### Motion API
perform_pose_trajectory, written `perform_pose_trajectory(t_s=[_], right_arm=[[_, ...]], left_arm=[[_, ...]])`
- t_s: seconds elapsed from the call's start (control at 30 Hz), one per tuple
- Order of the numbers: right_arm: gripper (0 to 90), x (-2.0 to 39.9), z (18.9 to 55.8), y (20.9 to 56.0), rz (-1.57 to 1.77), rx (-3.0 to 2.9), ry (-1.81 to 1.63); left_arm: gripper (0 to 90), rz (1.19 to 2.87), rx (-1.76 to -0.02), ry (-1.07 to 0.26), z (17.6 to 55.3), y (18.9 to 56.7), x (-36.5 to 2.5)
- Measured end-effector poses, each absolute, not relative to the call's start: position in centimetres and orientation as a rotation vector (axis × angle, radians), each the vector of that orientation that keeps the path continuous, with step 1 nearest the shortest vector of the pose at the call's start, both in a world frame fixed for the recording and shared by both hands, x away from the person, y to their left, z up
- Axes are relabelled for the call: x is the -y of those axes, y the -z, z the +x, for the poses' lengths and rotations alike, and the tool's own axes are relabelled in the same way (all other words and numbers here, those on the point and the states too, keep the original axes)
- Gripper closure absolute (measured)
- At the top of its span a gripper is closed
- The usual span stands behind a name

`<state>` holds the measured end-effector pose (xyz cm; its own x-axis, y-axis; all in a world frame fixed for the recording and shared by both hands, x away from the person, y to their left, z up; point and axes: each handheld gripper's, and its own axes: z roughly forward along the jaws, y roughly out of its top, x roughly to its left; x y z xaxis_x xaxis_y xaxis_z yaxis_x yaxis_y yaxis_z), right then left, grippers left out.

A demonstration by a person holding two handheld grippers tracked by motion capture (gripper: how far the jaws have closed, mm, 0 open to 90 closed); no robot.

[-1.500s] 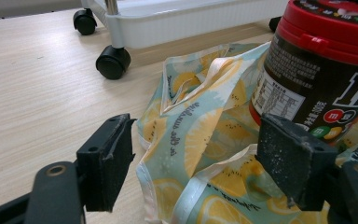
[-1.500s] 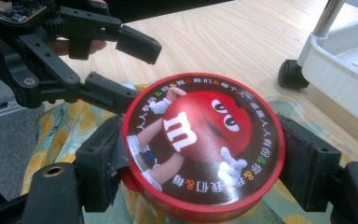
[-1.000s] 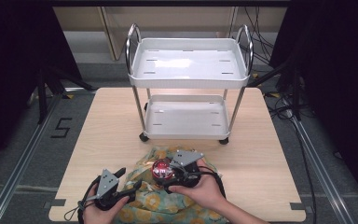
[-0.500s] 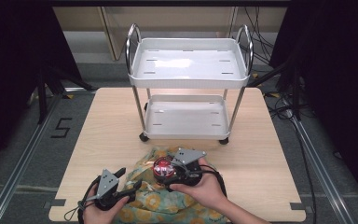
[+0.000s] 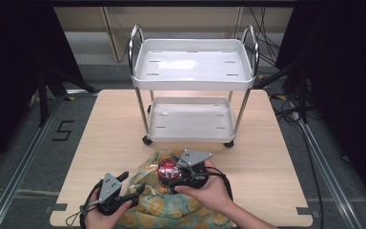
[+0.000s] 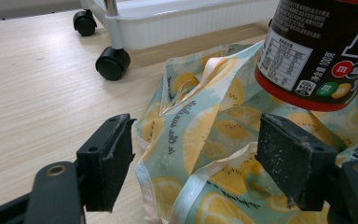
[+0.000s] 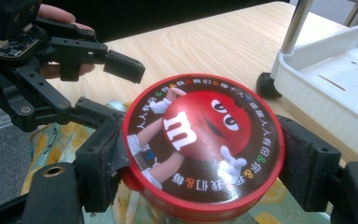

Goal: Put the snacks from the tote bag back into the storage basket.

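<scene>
A candy jar with a round red lid hangs just above a lemon-print fabric bag at the table's front edge. My right gripper is shut on the jar, one jaw on each side of the lid. In the left gripper view the jar's dark labelled body floats over the bag. My left gripper is open at the bag's left side, and the bag's folded edge lies between its jaws without being pinched. The right gripper view has the open left gripper just beyond the jar.
A white two-shelf cart with chrome posts and black castors stands on the wooden table just behind the bag. Both shelves are bare. Bare tabletop lies to the cart's left and right.
My right gripper has carried the jar slightly up and away from the person. The left gripper and the bag have barely moved.
</scene>
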<state>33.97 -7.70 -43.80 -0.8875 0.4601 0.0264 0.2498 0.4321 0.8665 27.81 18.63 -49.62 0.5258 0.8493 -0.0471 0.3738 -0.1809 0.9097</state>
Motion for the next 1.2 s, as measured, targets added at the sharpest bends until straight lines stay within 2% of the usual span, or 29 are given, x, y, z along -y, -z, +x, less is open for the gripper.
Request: perform_pose_trajectory(t_s=[1.2], right_arm=[[26.3, 8.7, 34.6, 42.7, 0.681, -2.447, -1.44]], left_arm=[[26.4, 1.759, -1.038, -0.595, 27.8, 49.6, -18.6]])
